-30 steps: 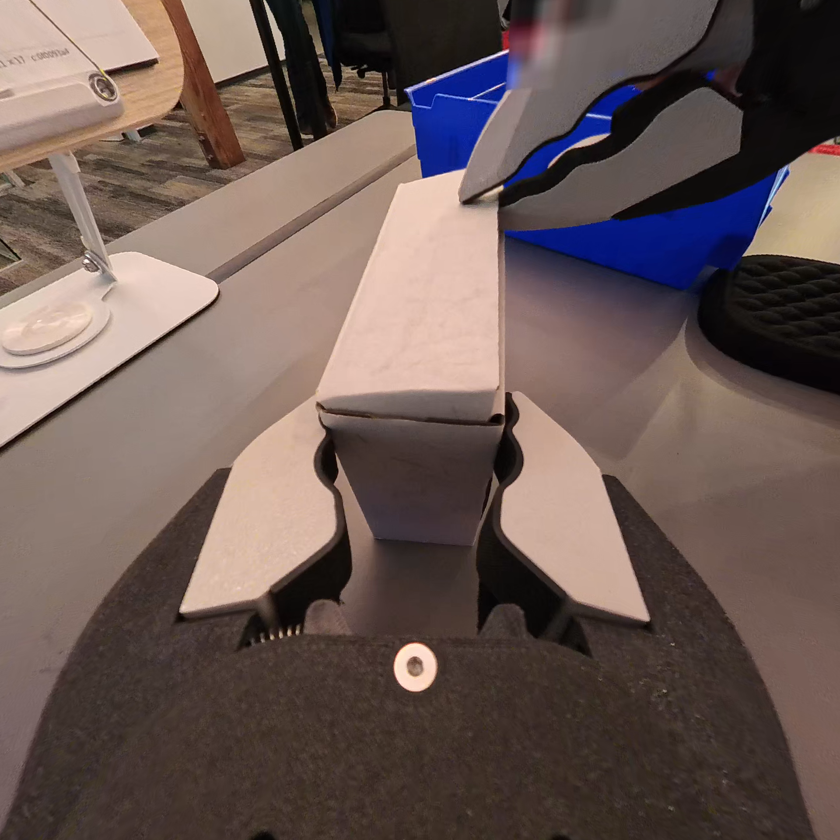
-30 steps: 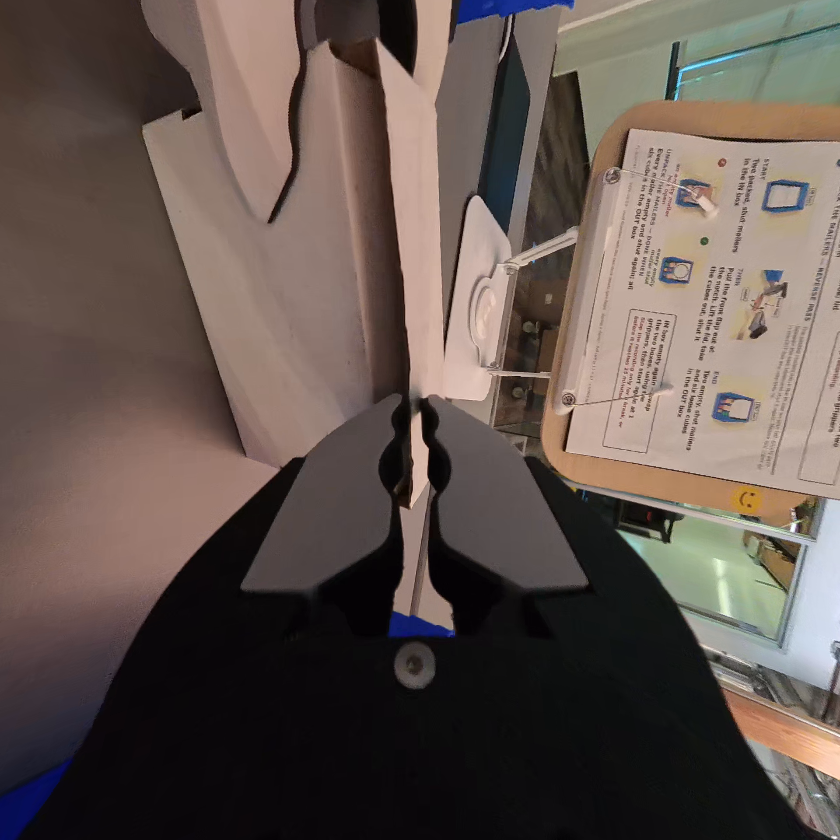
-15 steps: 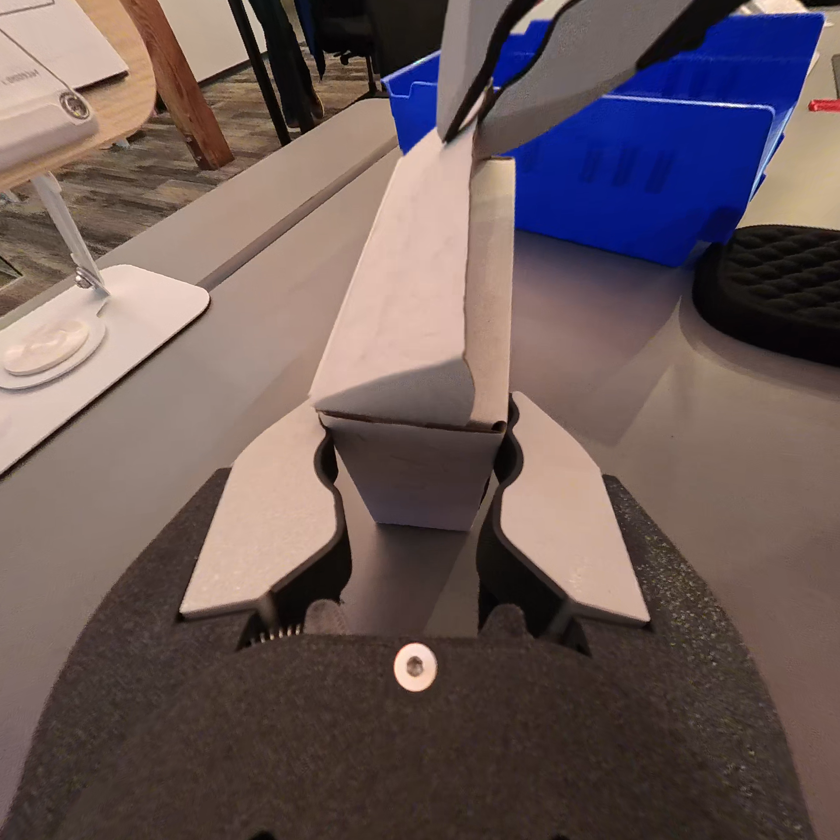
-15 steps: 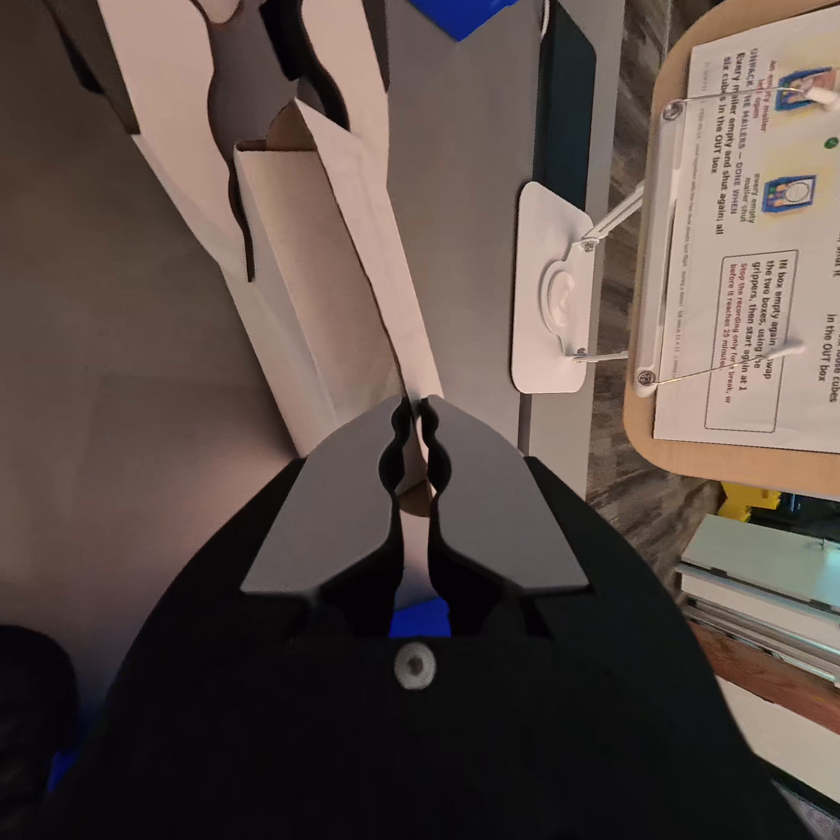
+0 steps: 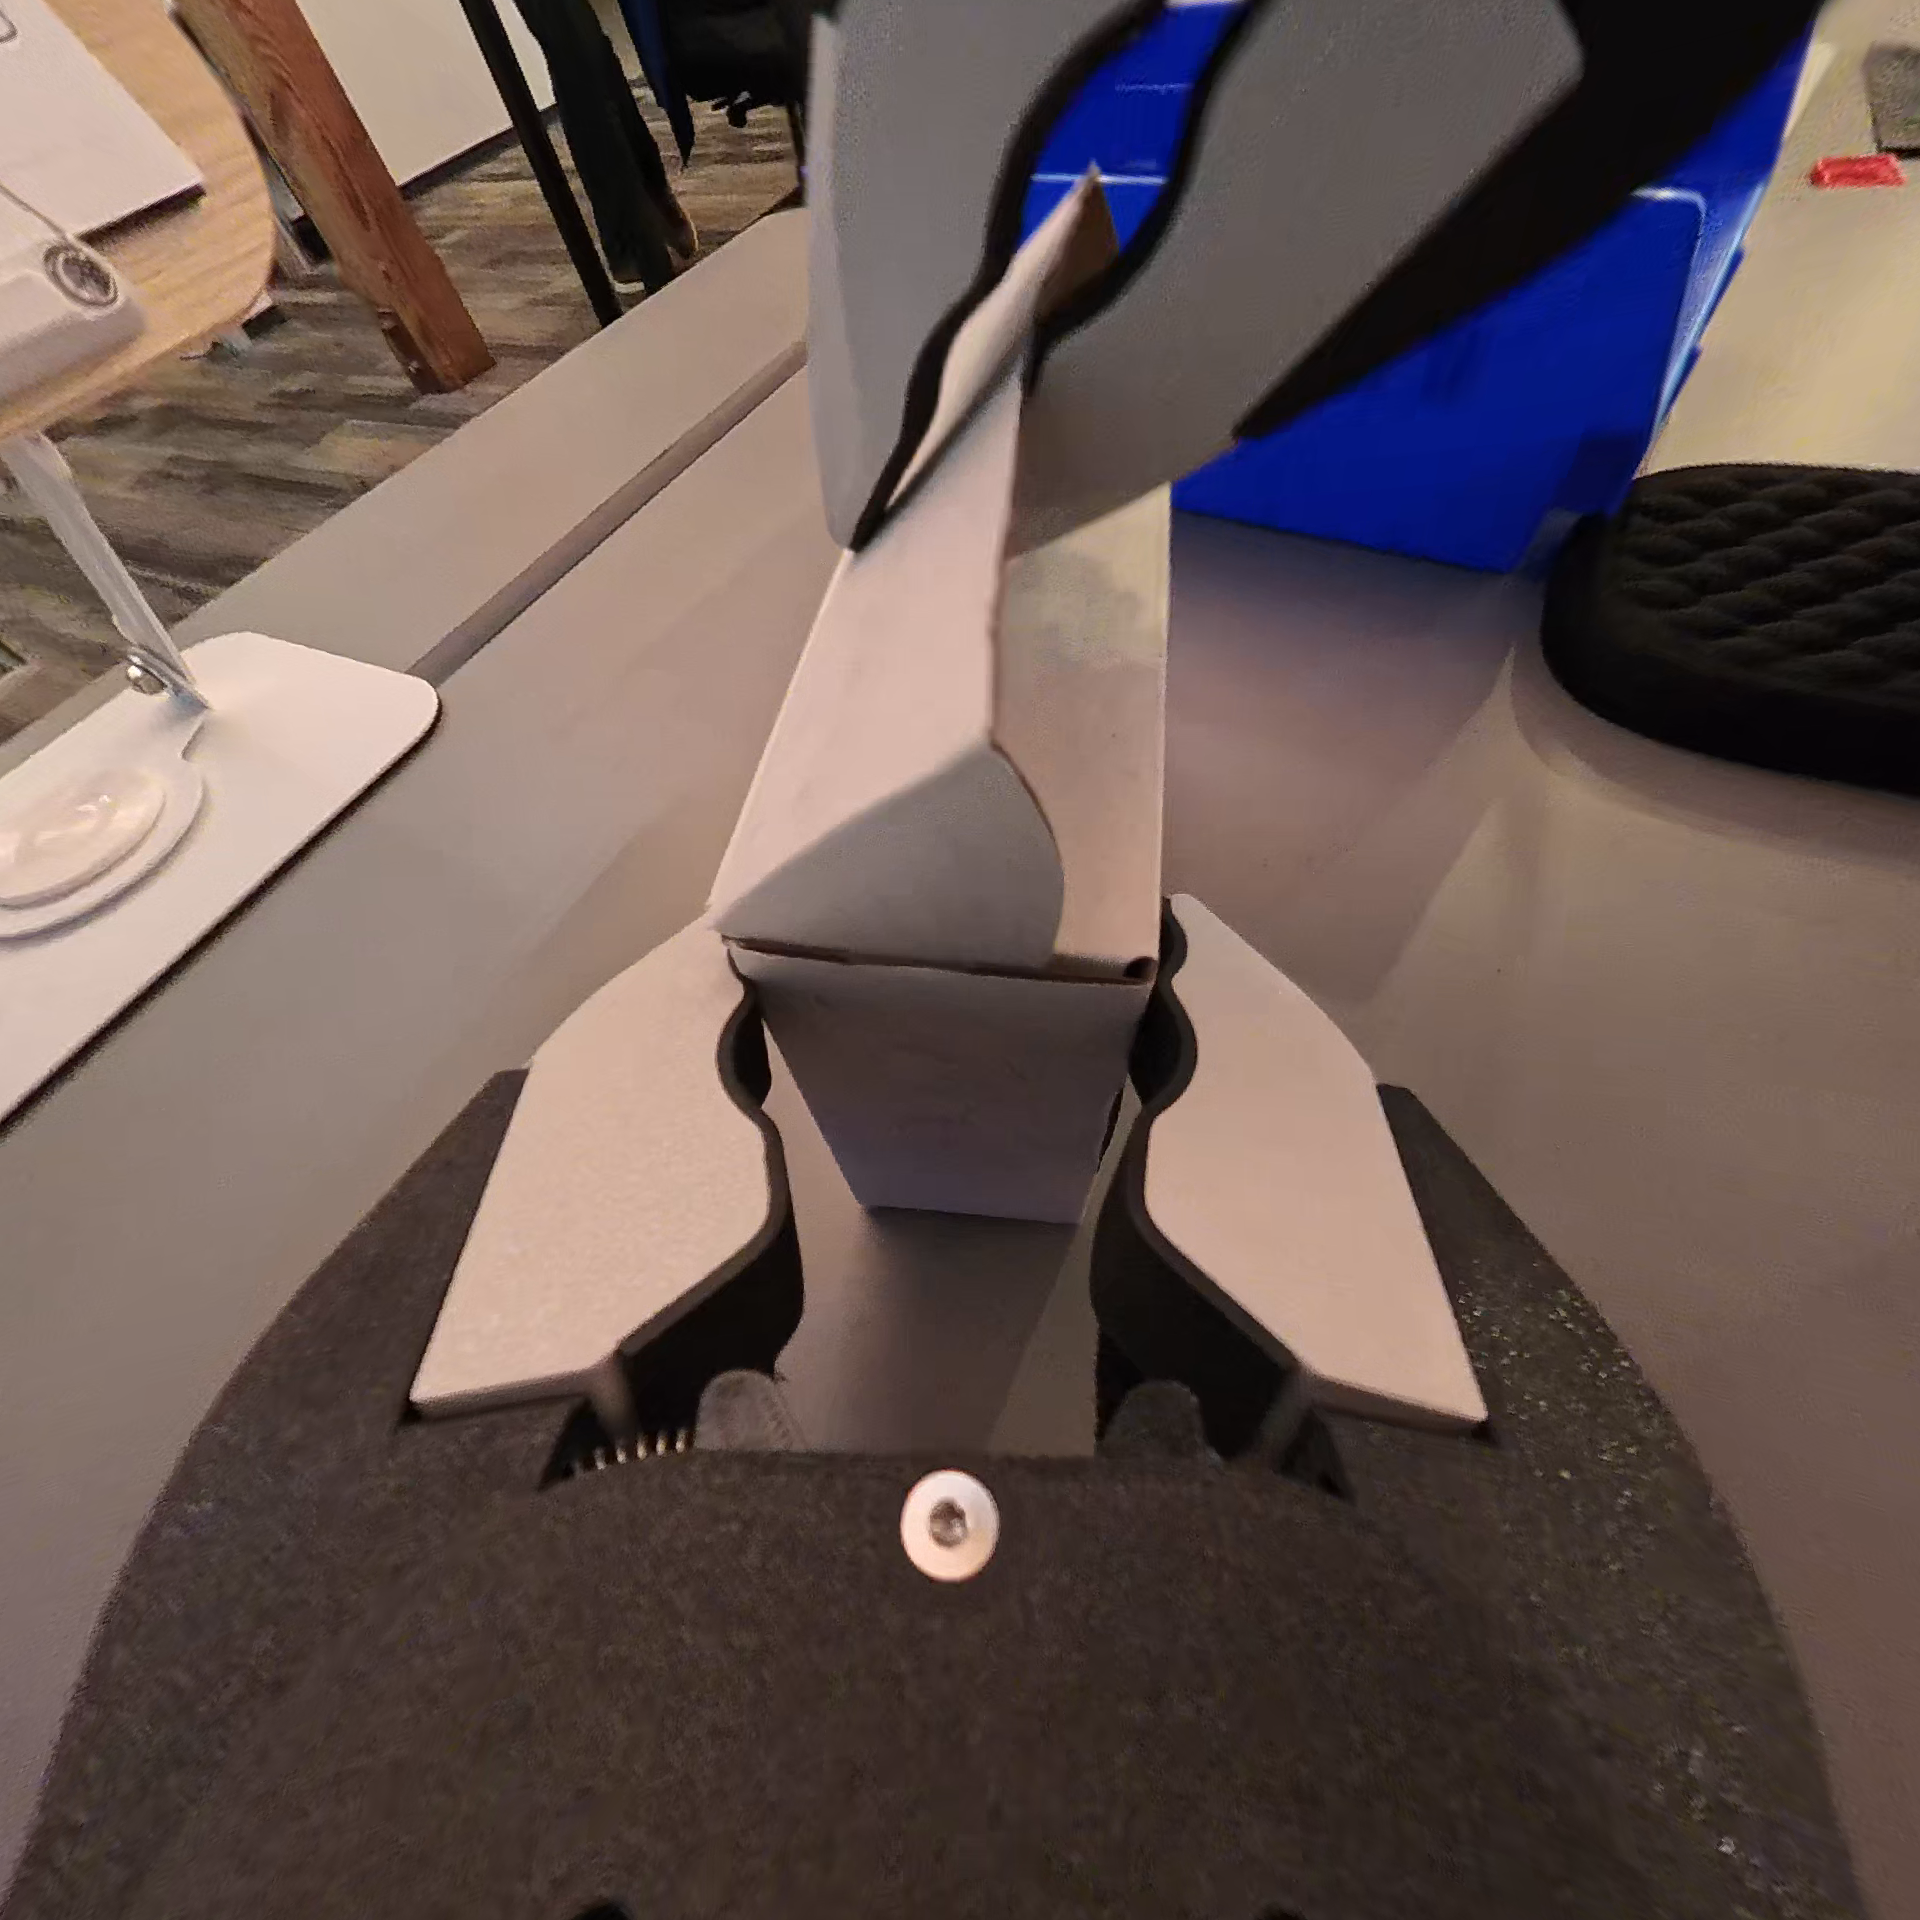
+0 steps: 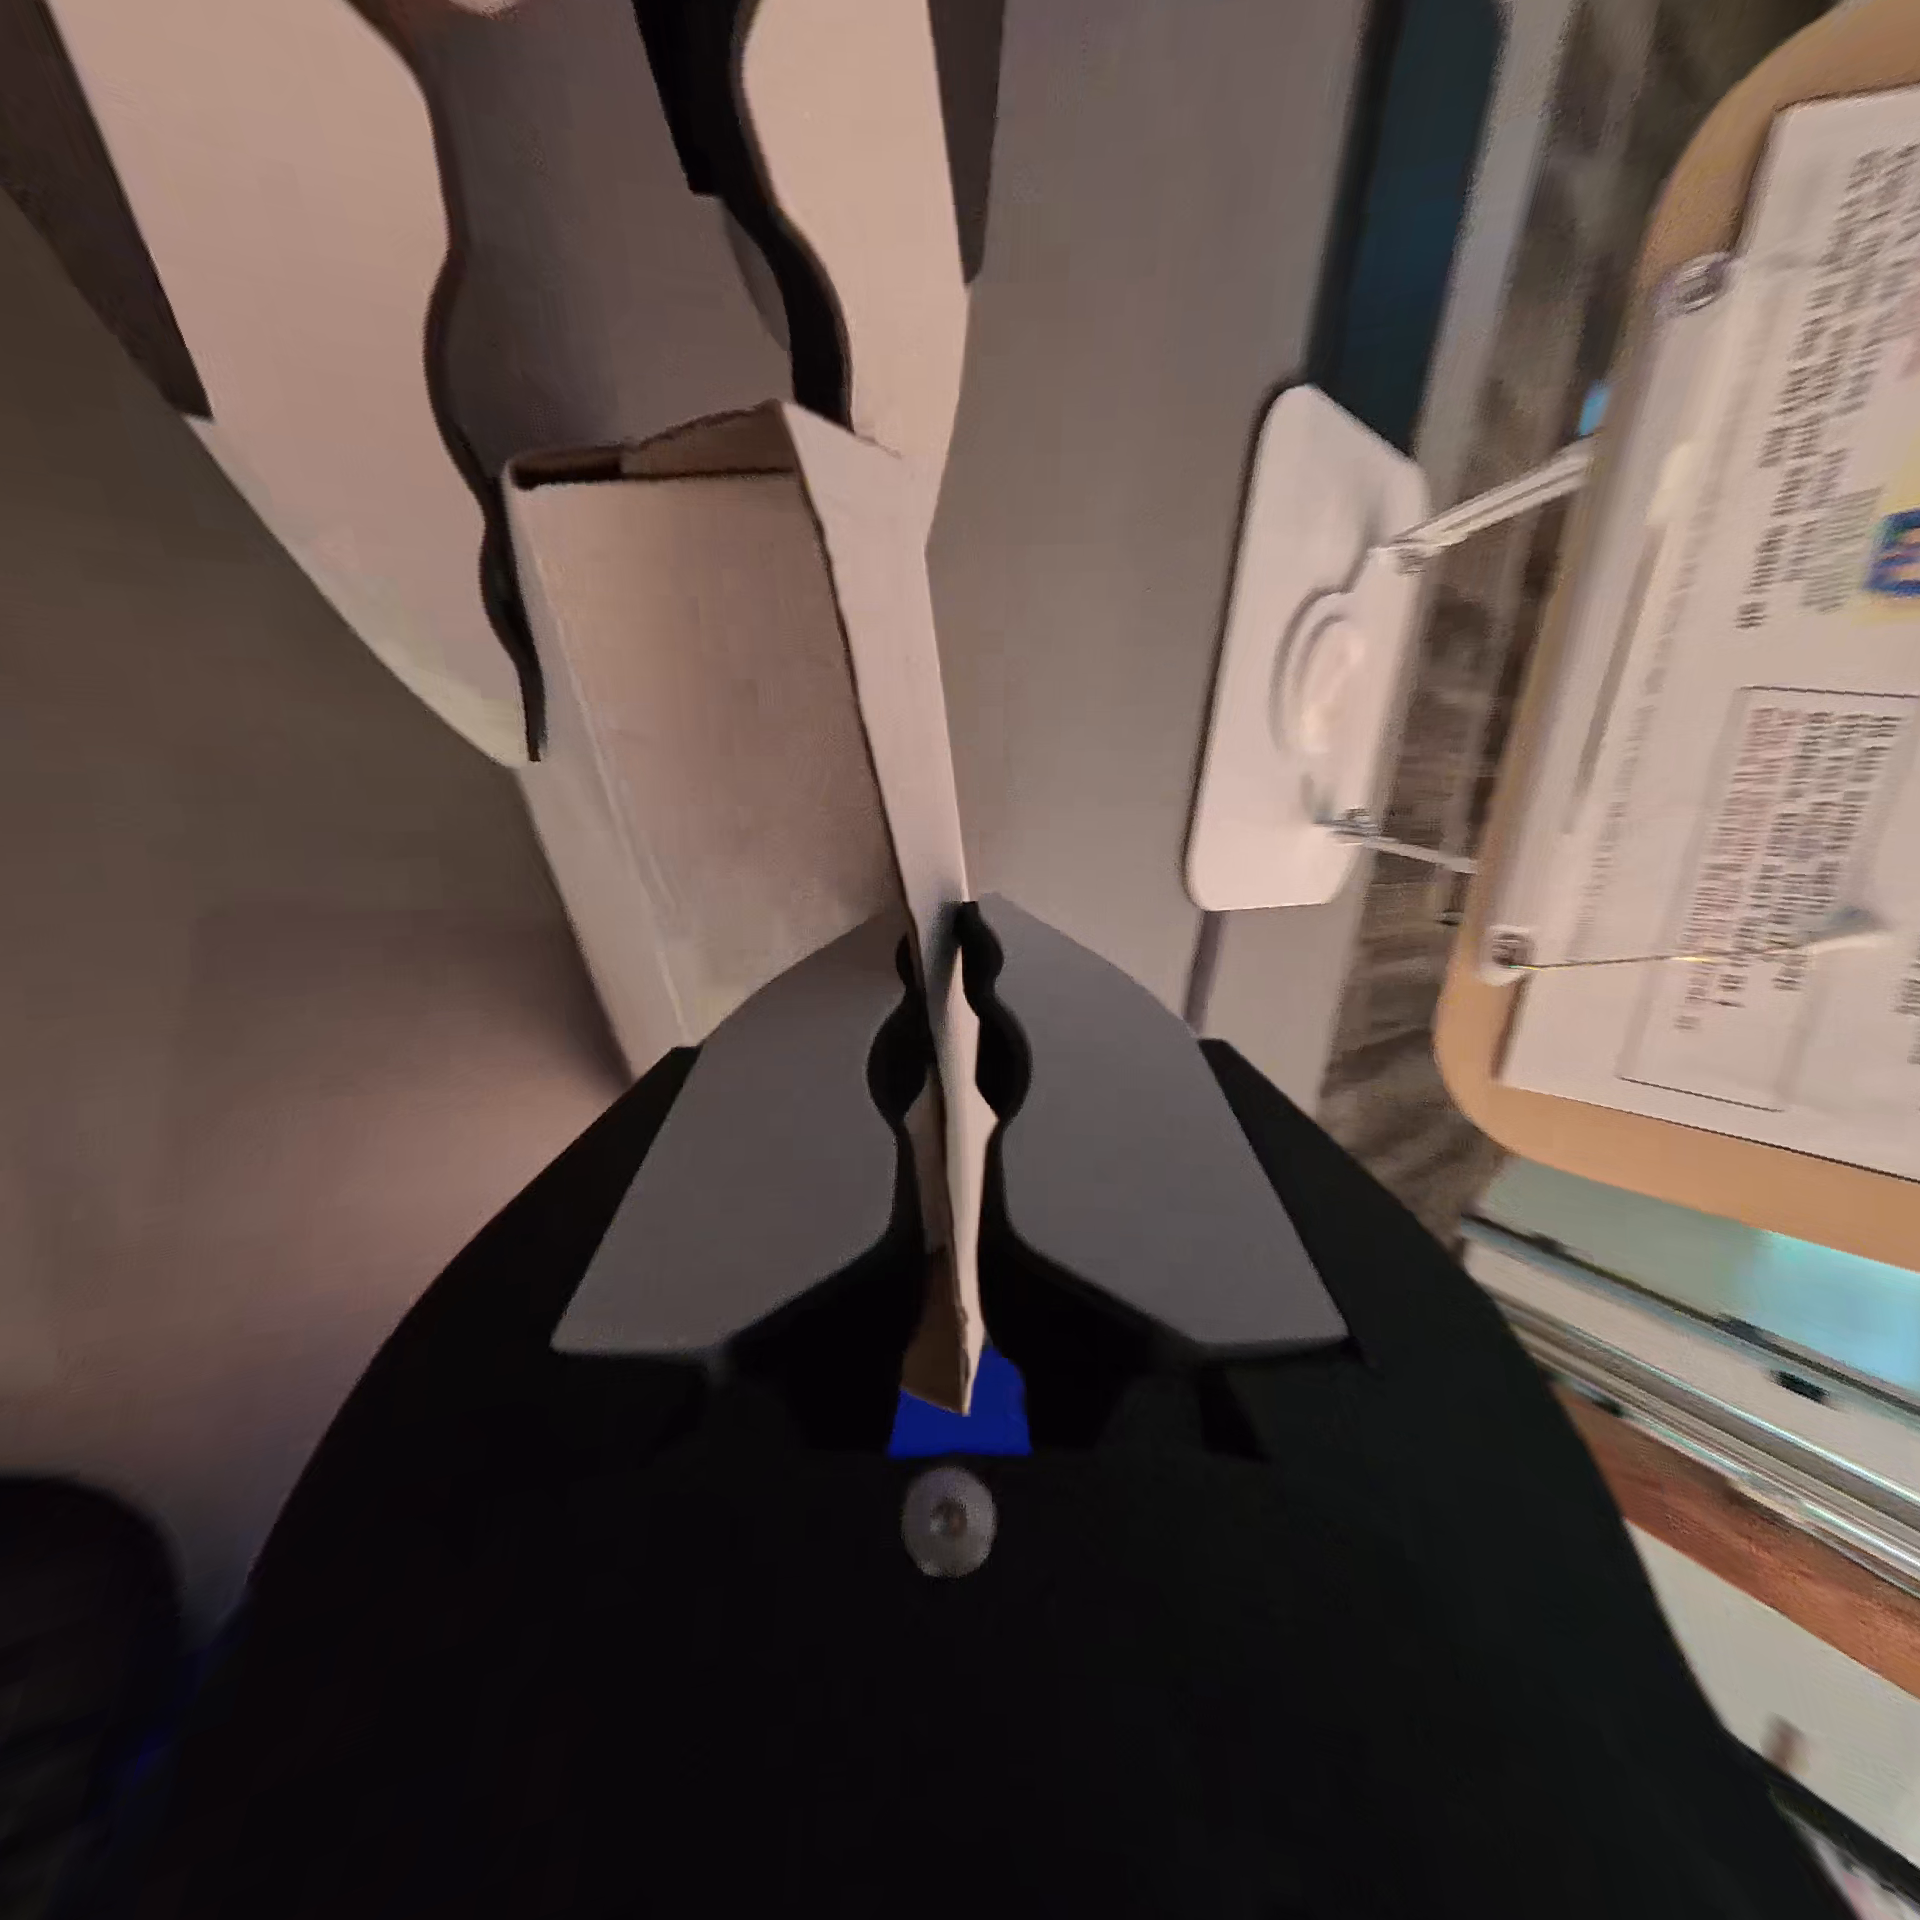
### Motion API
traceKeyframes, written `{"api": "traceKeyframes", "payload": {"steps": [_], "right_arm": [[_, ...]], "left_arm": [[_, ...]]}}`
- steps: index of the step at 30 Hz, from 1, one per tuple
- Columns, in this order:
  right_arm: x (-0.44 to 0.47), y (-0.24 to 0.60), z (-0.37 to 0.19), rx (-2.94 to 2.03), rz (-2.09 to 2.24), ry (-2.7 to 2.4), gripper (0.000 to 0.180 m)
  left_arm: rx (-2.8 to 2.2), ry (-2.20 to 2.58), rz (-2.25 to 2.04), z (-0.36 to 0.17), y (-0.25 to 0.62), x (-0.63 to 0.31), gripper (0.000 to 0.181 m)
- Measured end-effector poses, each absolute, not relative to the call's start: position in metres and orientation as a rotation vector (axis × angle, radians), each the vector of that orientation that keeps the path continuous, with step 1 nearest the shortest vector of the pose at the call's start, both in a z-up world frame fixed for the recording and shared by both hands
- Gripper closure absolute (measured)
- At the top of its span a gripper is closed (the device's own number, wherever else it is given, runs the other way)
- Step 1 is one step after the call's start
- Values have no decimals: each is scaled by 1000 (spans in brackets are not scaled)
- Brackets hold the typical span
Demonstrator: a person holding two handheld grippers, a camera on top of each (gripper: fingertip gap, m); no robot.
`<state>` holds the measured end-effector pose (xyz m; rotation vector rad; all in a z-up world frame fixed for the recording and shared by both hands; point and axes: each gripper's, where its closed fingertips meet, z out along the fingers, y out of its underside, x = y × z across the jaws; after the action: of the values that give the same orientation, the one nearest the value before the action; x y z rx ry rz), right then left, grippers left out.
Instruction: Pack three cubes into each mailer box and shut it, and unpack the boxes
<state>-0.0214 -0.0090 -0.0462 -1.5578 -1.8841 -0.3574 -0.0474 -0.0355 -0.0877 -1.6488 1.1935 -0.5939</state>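
Left wrist view, hand-held gripper (image 5: pixel 951 1023) clamping matte white cardboard mailer box (image 5: pixel 935 1081)

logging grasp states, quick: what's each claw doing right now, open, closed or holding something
Left claw: closed on the near end of the white mailer box.
Right claw: closed on the box's lid flap, raised from the box.

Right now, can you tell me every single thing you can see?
mailer box: one, white, on the table, its near end between the left claw's fingers
lid: one, white, part lifted
table: one, grey
bin: one, blue, behind the box
mat: one, black, far right
stand: one, white, left, with an instruction sheet
left claw: shut on the box
right claw: pinching the lid's edge
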Motion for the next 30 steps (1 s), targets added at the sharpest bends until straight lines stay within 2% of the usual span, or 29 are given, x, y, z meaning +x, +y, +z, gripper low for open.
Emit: {"api": "traceKeyframes", "payload": {"steps": [9, 19, 25, 30], "right_arm": [[-7, -50, -37, -2161, 309, -2181, 176], [-7, -77, -44, -2544, 835, -2145, 176], [-18, -88, -51, -2394, 787, -2194, 176], [-31, -95, -58, -2254, 638, -2171, 176]], "left_arm": [[-1373, 1419, -312, -87, -54, -41, 112], [-1223, 1525, -130, -93, -59, -46, 112], [-1213, 1531, 34, -103, -55, -61, 113], [-1348, 1504, 32, -112, -58, -76, 106]]}}
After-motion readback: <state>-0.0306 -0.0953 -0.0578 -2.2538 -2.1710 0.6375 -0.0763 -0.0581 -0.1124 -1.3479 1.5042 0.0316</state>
